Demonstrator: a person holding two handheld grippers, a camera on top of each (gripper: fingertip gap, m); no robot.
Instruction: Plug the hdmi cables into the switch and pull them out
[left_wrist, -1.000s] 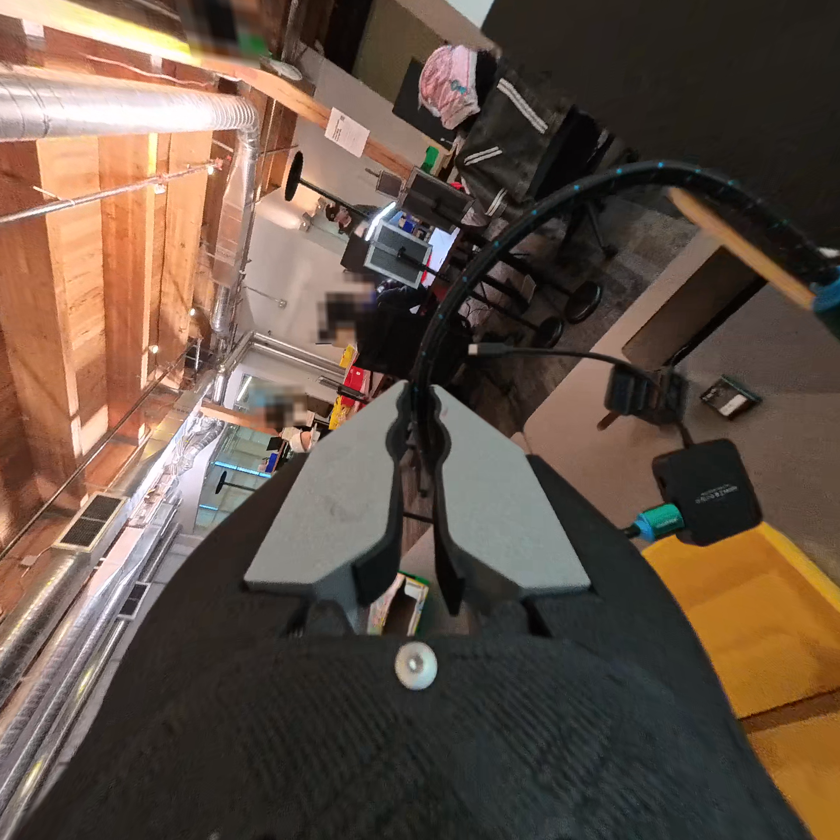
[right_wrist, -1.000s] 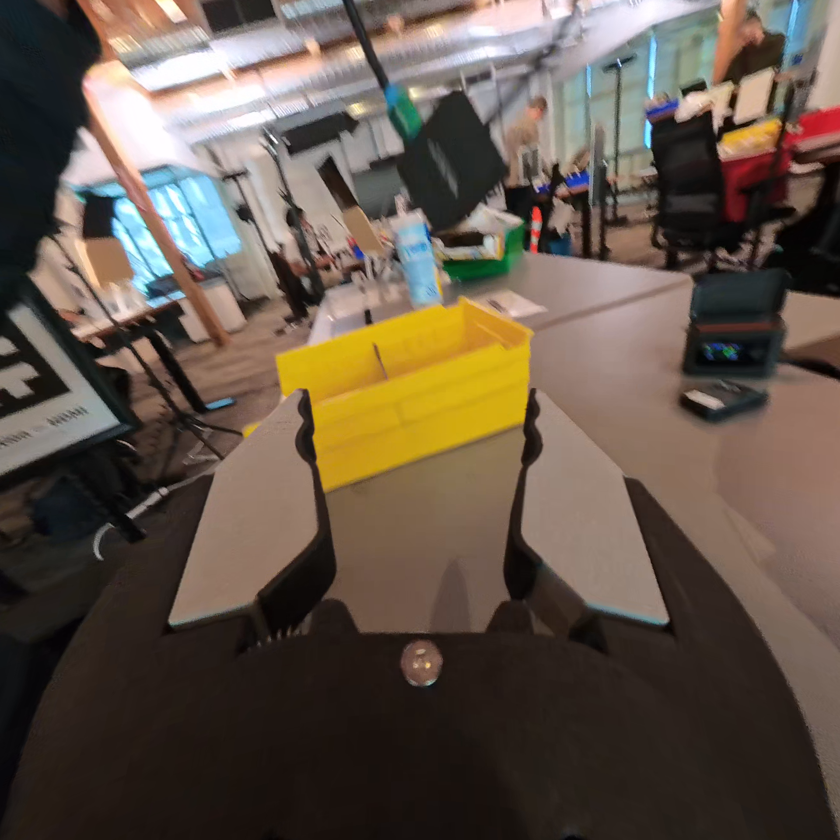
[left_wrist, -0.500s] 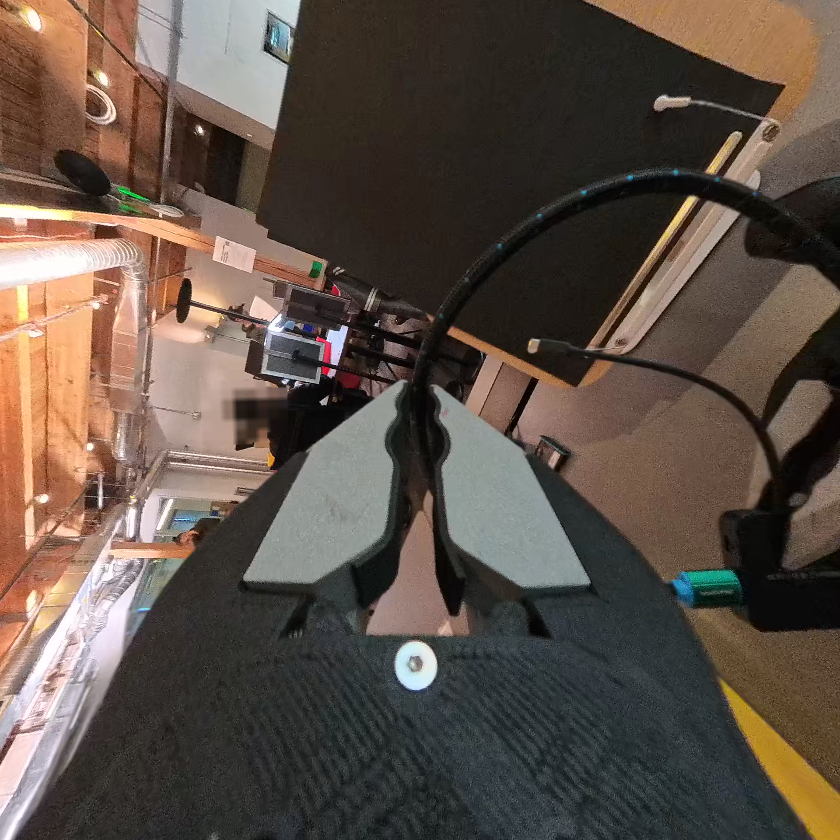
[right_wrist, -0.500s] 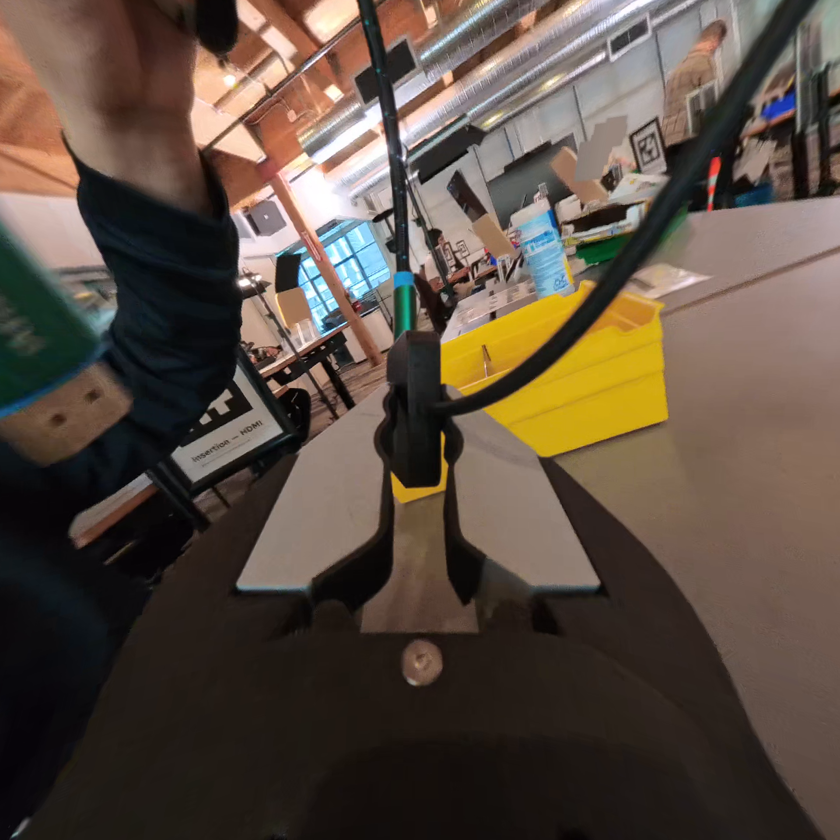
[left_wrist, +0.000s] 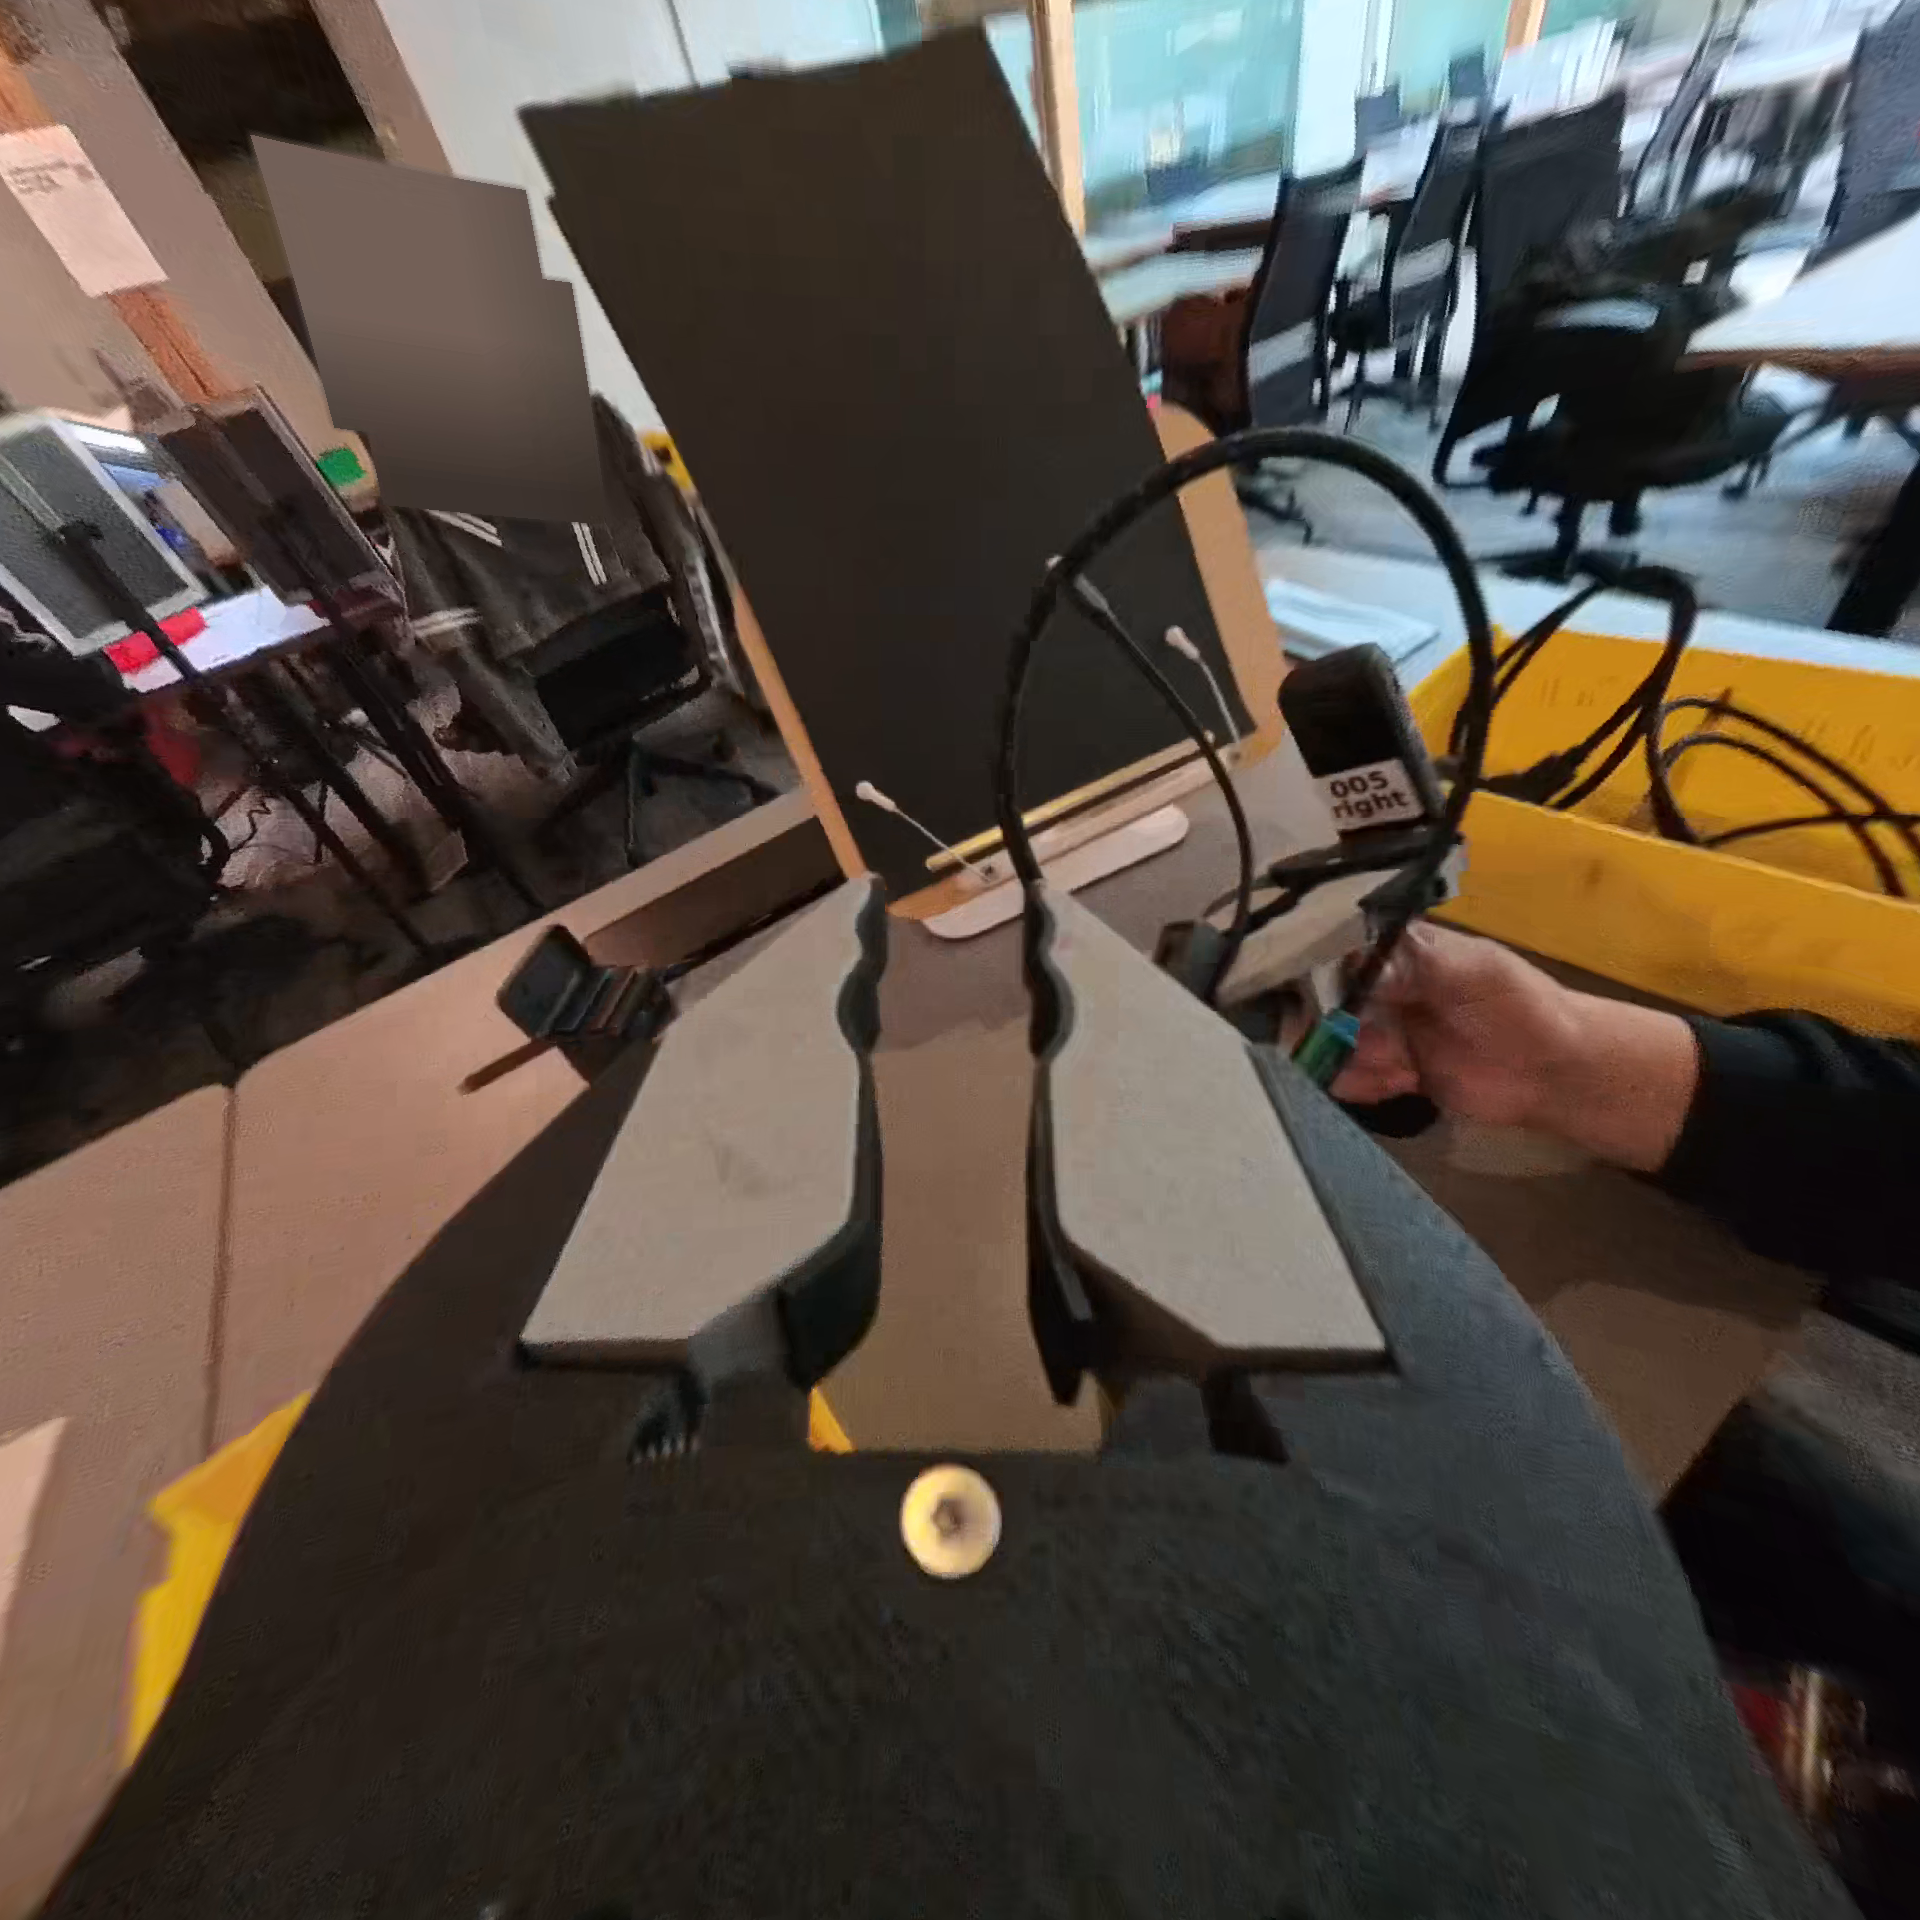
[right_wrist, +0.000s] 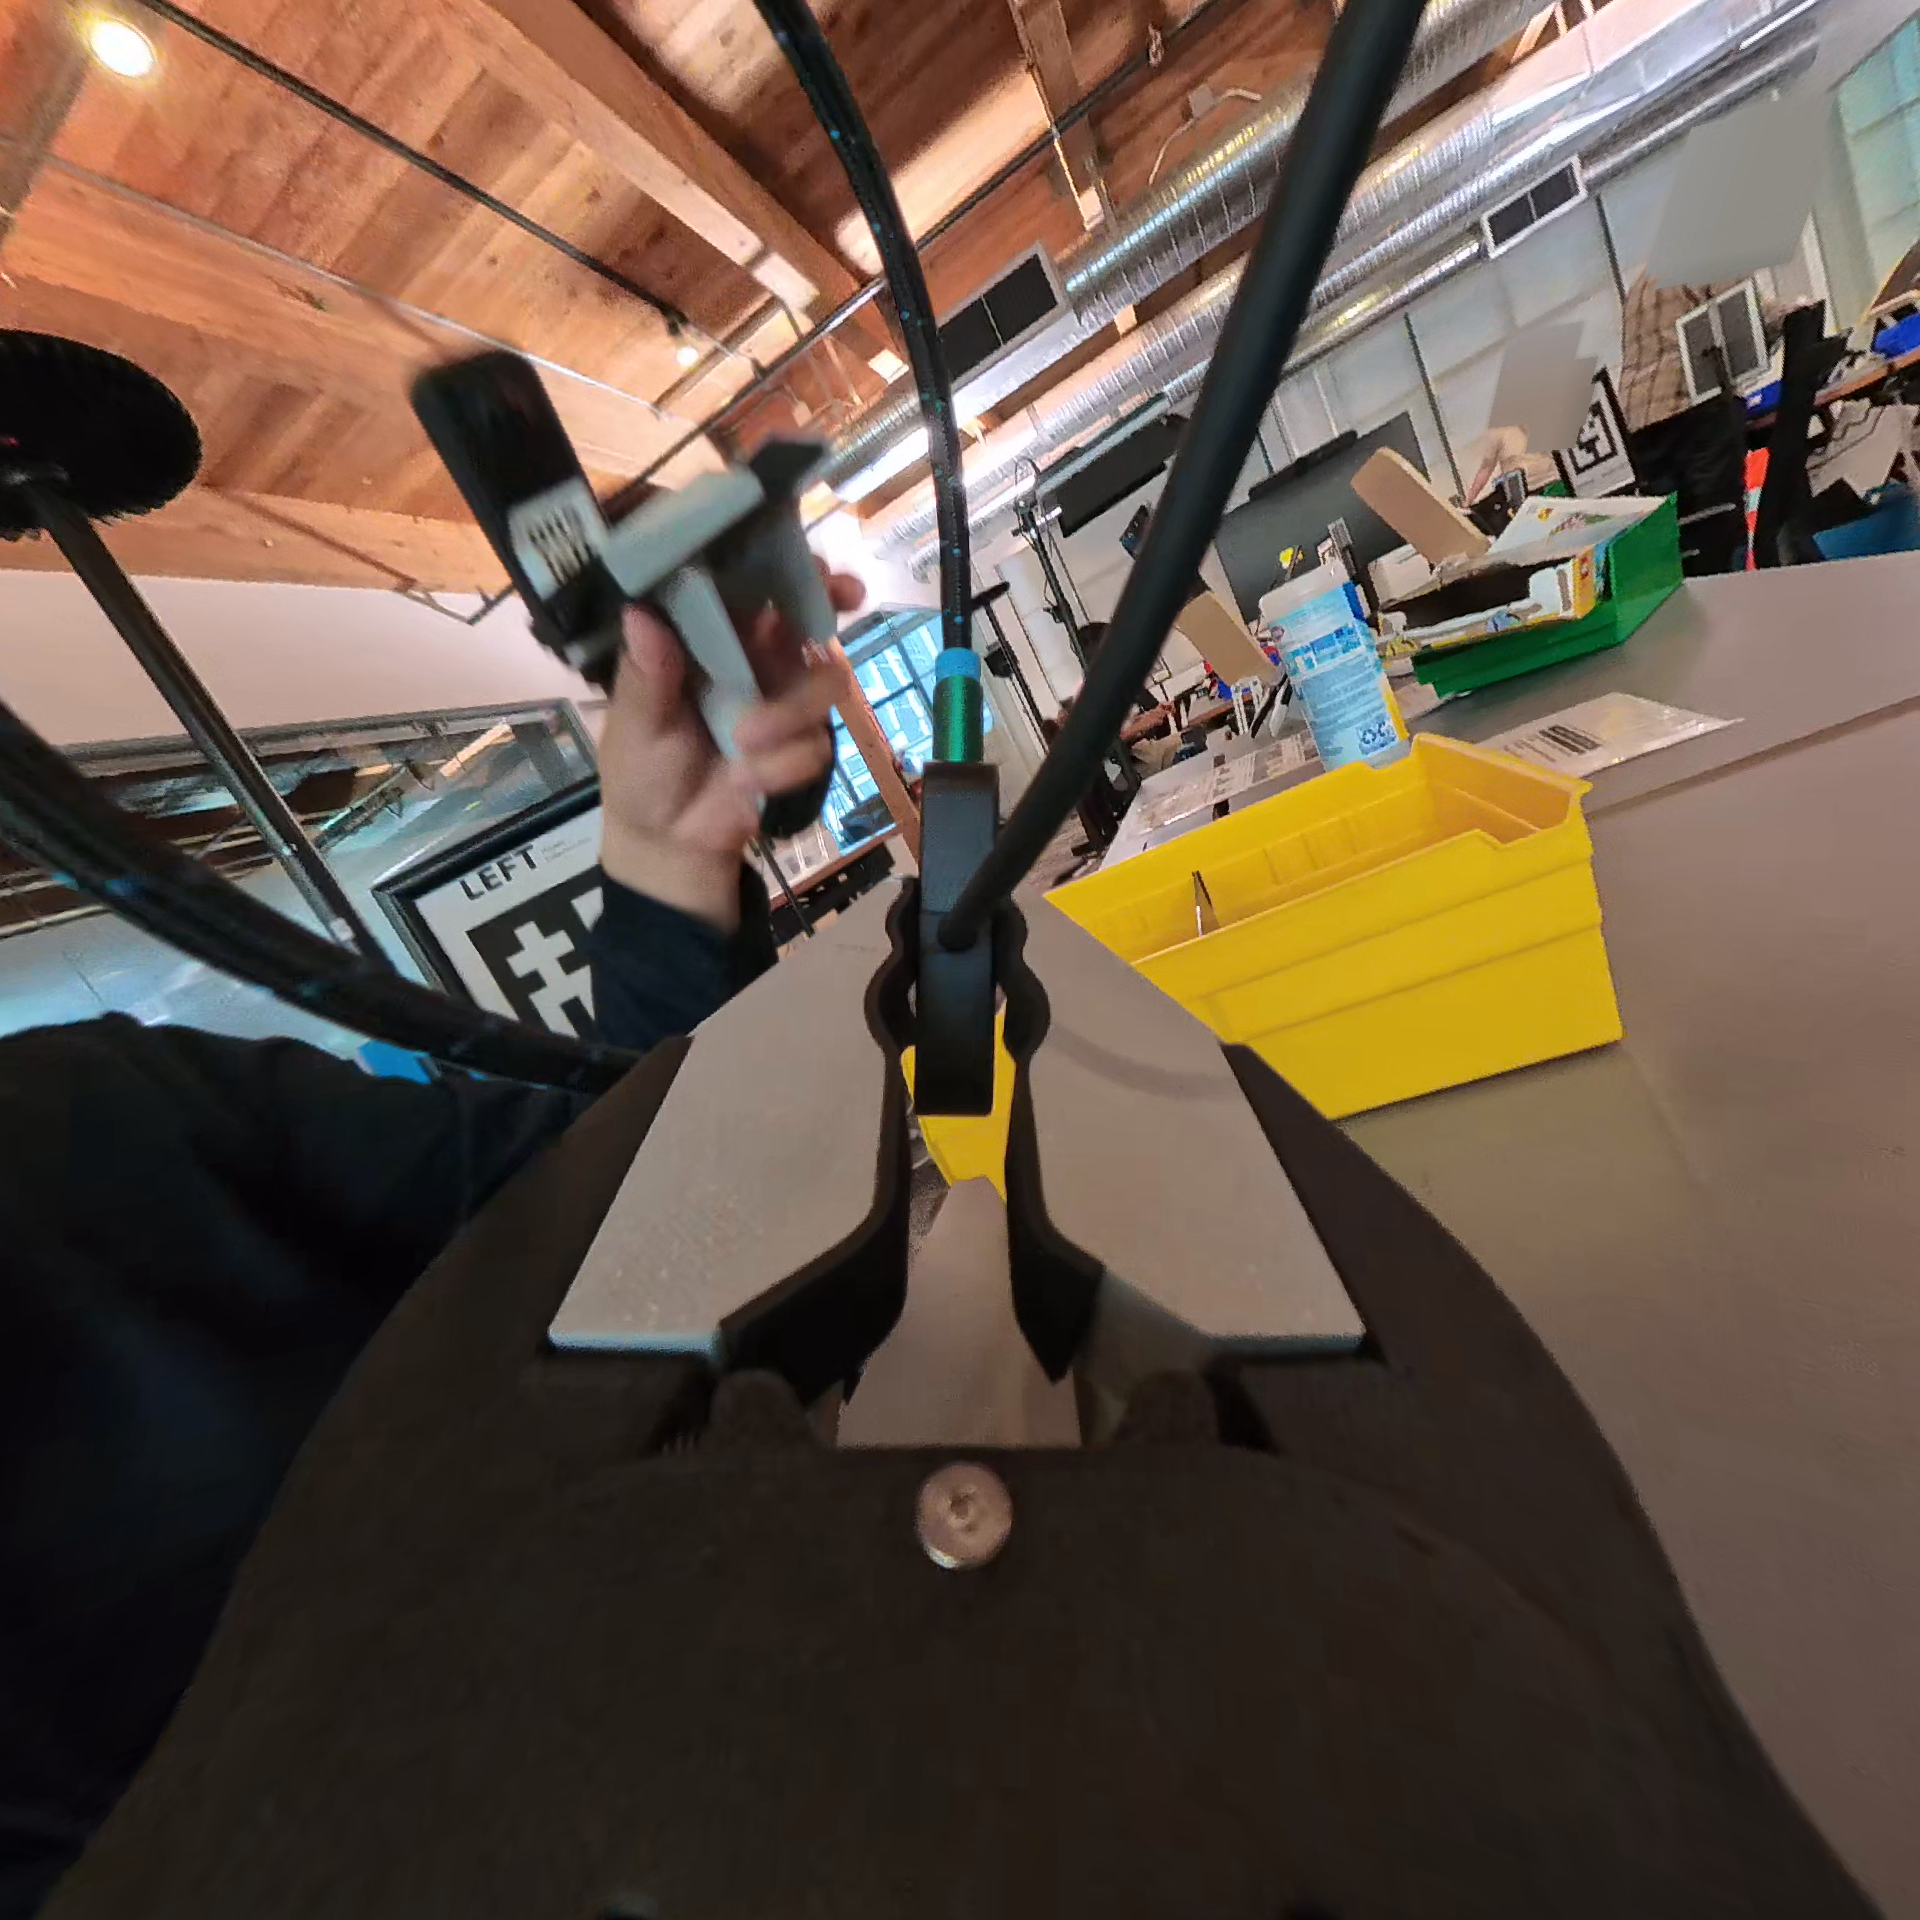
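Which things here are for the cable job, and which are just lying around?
For the job: switch in the right gripper, braided cable with green plug, left gripper.

Lying around: yellow bin, wipes tub, green tray.

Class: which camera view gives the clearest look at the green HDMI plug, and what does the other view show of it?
The right wrist view: the green HDMI plug stands sharp above the switch, which the right gripper clamps. The left wrist view shows only a small, blurred green bit beside the hand.

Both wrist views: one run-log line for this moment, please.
left gripper: open, empty | right gripper: shut on switch | green-plug HDMI cable: plugged into switch | yellow bin: on table
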